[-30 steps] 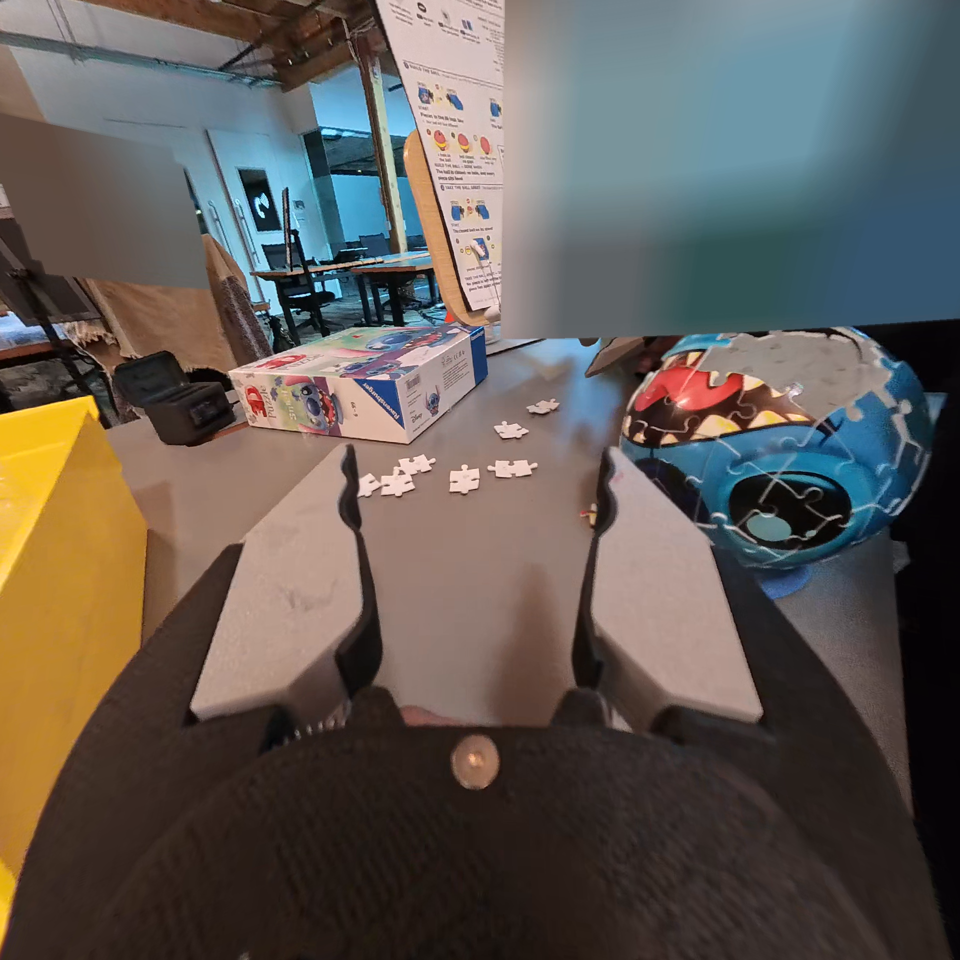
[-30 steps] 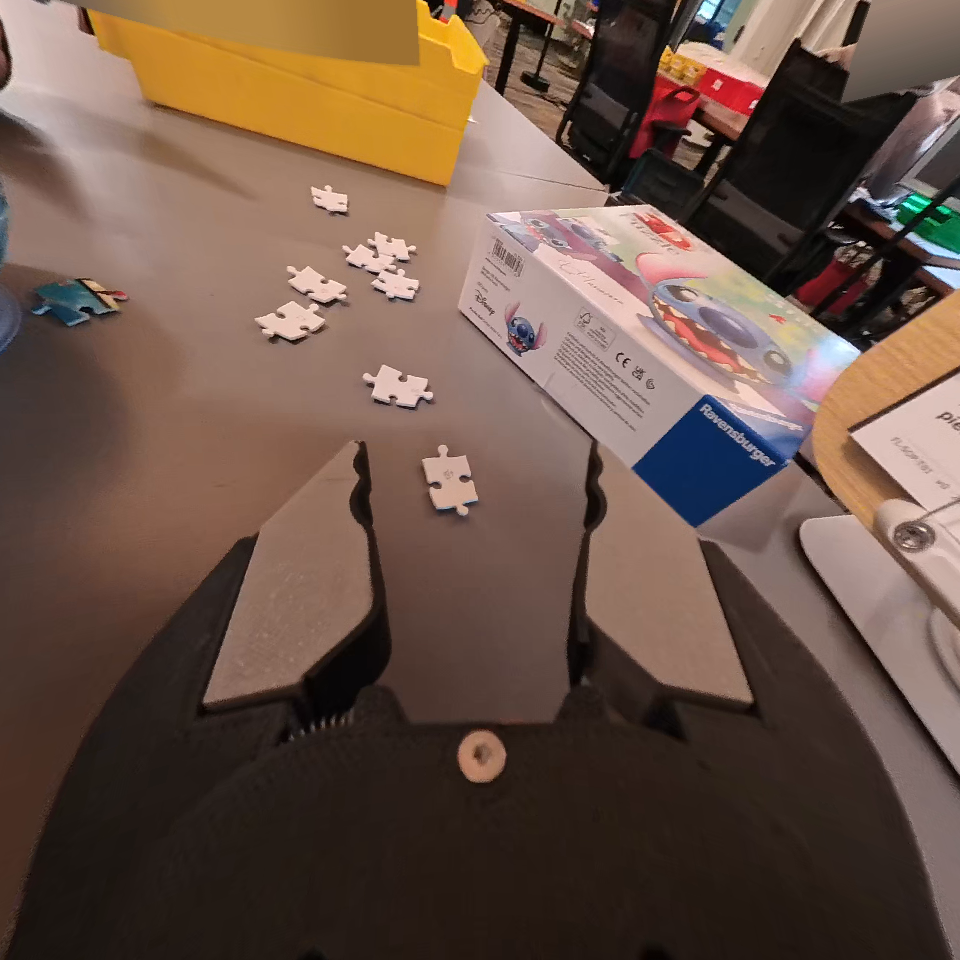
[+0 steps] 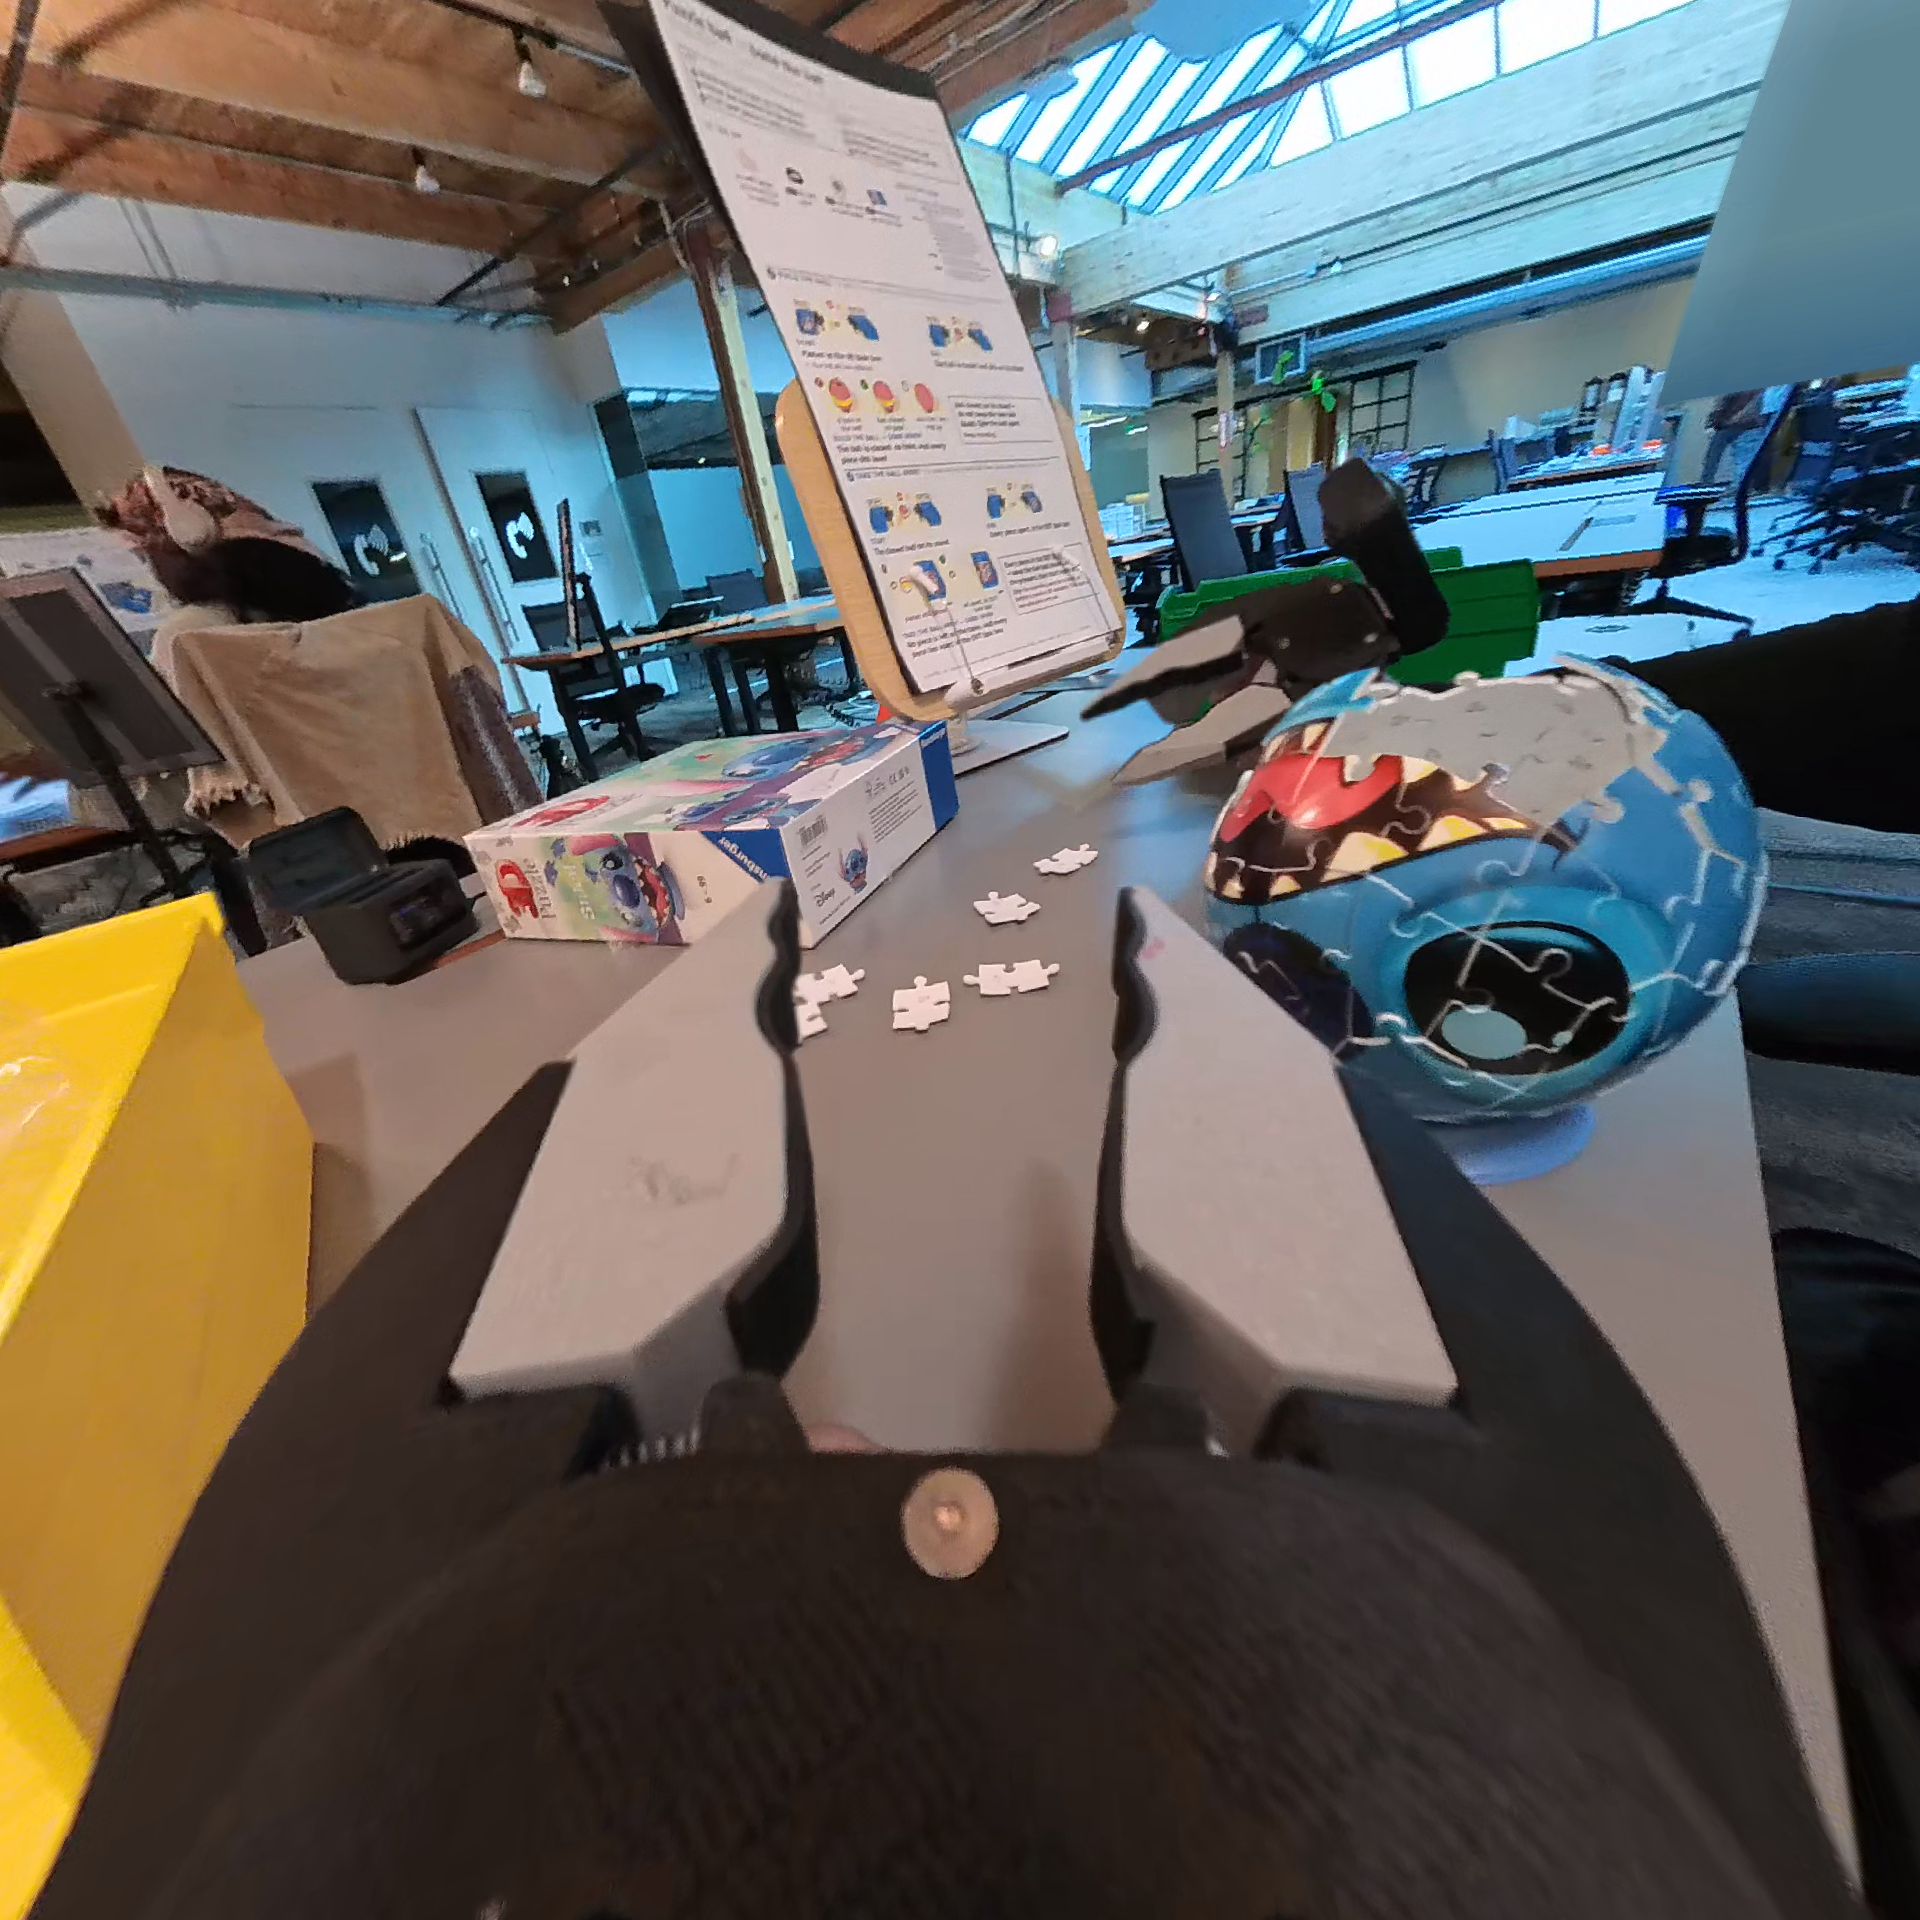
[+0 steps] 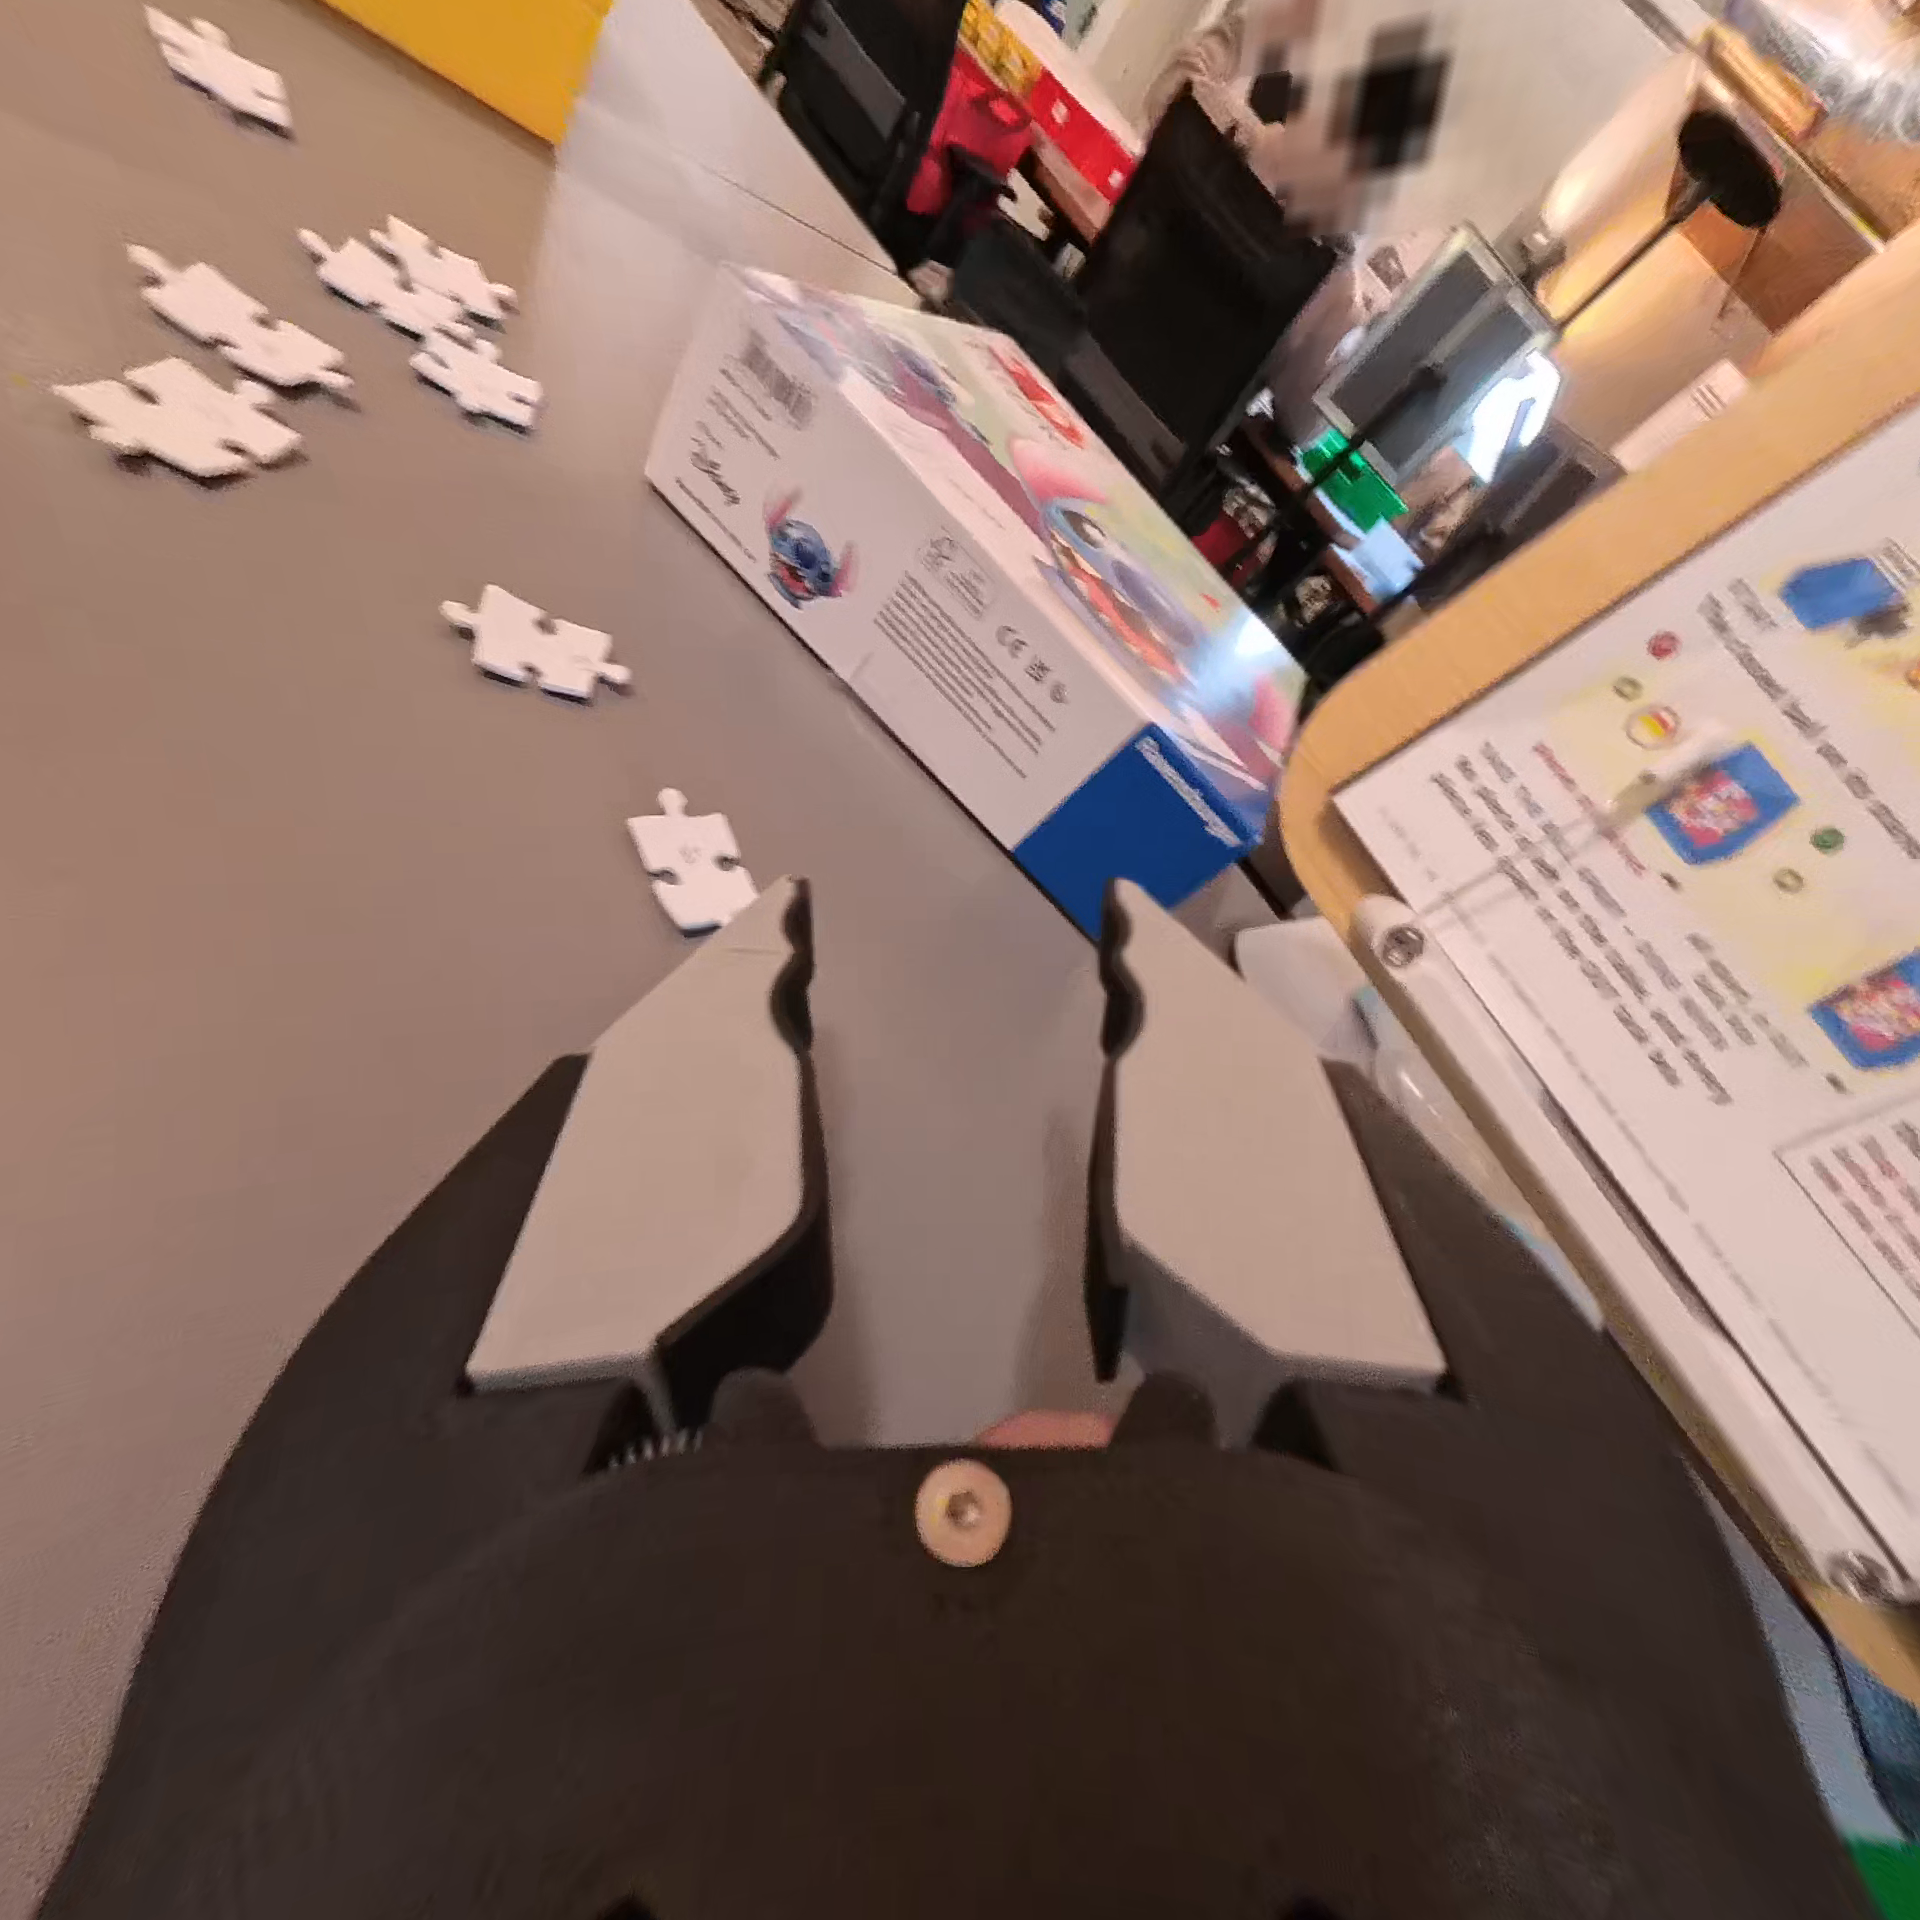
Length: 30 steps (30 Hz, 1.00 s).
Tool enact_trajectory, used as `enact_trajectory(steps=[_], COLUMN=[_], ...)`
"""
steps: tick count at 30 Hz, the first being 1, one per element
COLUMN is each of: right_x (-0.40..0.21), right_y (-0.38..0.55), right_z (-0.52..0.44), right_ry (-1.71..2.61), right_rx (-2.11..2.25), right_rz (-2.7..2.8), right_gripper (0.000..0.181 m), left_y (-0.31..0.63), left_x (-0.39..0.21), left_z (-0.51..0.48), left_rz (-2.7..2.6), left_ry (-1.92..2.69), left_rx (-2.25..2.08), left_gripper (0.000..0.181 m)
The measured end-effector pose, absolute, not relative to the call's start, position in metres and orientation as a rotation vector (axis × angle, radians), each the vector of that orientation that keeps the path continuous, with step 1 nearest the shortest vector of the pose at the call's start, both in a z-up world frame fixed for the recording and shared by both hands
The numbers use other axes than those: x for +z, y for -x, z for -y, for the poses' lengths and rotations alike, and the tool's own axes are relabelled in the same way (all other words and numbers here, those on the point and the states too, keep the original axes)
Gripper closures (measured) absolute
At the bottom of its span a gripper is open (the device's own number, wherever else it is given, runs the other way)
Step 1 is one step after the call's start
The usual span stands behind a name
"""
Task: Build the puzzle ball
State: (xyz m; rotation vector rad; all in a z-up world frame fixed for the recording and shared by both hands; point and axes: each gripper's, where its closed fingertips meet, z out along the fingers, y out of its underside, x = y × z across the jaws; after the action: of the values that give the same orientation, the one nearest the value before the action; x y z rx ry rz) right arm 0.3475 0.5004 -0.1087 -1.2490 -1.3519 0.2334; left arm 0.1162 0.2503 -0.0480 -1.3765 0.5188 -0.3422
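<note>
The grey table [image 3: 416,1060] carries the whole job, and on its right side sits the puzzle ball [image 3: 1486,894], blue, part-built, resting on a small pale stand [image 3: 1527,1148] with a gap of bare grey shell across its top. The step in hand looks like fetching the next loose piece. Right gripper [image 4: 951,940] hangs low over the table, jaws spread wide with nothing between them, and the nearest puzzle piece [image 4: 691,857] lies white side up just off its left fingertip. To do this well, I'd say slide left so the piece sits between the tips, come down nearly flat, and nip it by an edge; it's thin and flat on the surface, so a steep approach would likely just push it along. Left gripper [image 3: 951,940] is also wide open and empty, hovering beside the ball, well placed to steady it when a piece goes in.

Now the surroundings. A yellow bin [image 3: 114,1195] stands at the left edge. The puzzle box [image 4: 935,603] lies on its side just beyond the piece, close enough to crowd the right jaw. An instruction sheet on a wooden stand [image 4: 1621,873] leans in hard on the right, very near that gripper's flank: watch the swing. A small black case [image 3: 364,904] sits behind the box. More loose pieces [image 4: 239,332] lie scattered farther out, all blank side up, so matching by colour means flipping them.
</note>
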Motion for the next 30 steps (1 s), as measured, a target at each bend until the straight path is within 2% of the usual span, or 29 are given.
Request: enact_trajectory(steps=[1, 2, 6, 7, 10, 12, 14, 15, 16, 18, 20, 21, 23, 26, 28, 30], right_x=[-0.113, -0.116, -0.117, -0.115, -0.110, -0.102, -0.096, -0.096, -0.096, -0.094, -0.091, -0.088, -0.083, -0.079, -0.079, -0.081], right_y=[-0.343, -0.338, -0.322, -0.318, -0.309, -0.304, -0.303, -0.303, -0.302, -0.304, -0.307, -0.309, -0.312, -0.315, -0.316, -0.316], right_z=[-0.495, -0.492, -0.482, -0.478, -0.473, -0.470, -0.472, -0.471, -0.469, -0.468, -0.465, -0.465, -0.466, -0.466, -0.466, -0.463], right_ry=[1.250, 1.269, 1.306, 1.298, 1.308, 1.321, 1.358, 1.370, 1.369, 1.351, 1.314, 1.305, 1.315, 1.353, 1.377, 1.394], right_rx=[0.258, 0.274, 0.357, 0.381, 0.453, 0.548, 0.613, 0.634, 0.648, 0.633, 0.626, 0.630, 0.667, 0.733, 0.755, 0.769], right_rz=[1.381, 1.396, 1.411, 1.414, 1.383, 1.335, 1.275, 1.268, 1.274, 1.271, 1.269, 1.253, 1.216, 1.173, 1.158, 1.173], right_gripper=[0.134, 0.135, 0.170, 0.181, 0.181, 0.167, 0.130, 0.119, 0.118, 0.122, 0.145, 0.149, 0.142, 0.120, 0.105, 0.099], left_y=[-0.116, -0.116, -0.117, -0.119, -0.120, -0.121, -0.119, -0.117, -0.114, -0.114, -0.114, -0.114, -0.112, -0.105, -0.105, -0.105], left_x=[-0.048, -0.048, -0.048, -0.048, -0.048, -0.048, -0.047, -0.046, -0.046, -0.045, -0.044, -0.044, -0.044, -0.045, -0.045, -0.045], left_z=[-0.250, -0.250, -0.250, -0.249, -0.248, -0.248, -0.248, -0.249, -0.251, -0.250, -0.248, -0.248, -0.250, -0.256, -0.257, -0.257], left_rz=[-0.524, -0.532, -0.556, -0.567, -0.581, -0.583, -0.574, -0.554, -0.533, -0.530, -0.532, -0.530, -0.513, -0.463, -0.459, -0.459], left_ry=[1.371, 1.364, 1.340, 1.338, 1.333, 1.335, 1.329, 1.330, 1.334, 1.330, 1.320, 1.319, 1.327, 1.361, 1.365, 1.360], left_rx=[-0.339, -0.321, -0.219, -0.222, -0.258, -0.256, -0.254, -0.249, -0.247, -0.267, -0.271, -0.268, -0.260, -0.239, -0.229, -0.220], left_gripper=[0.126, 0.137, 0.181, 0.181, 0.181, 0.181, 0.181, 0.181, 0.172, 0.171, 0.169, 0.161, 0.135, 0.097, 0.088, 0.087])
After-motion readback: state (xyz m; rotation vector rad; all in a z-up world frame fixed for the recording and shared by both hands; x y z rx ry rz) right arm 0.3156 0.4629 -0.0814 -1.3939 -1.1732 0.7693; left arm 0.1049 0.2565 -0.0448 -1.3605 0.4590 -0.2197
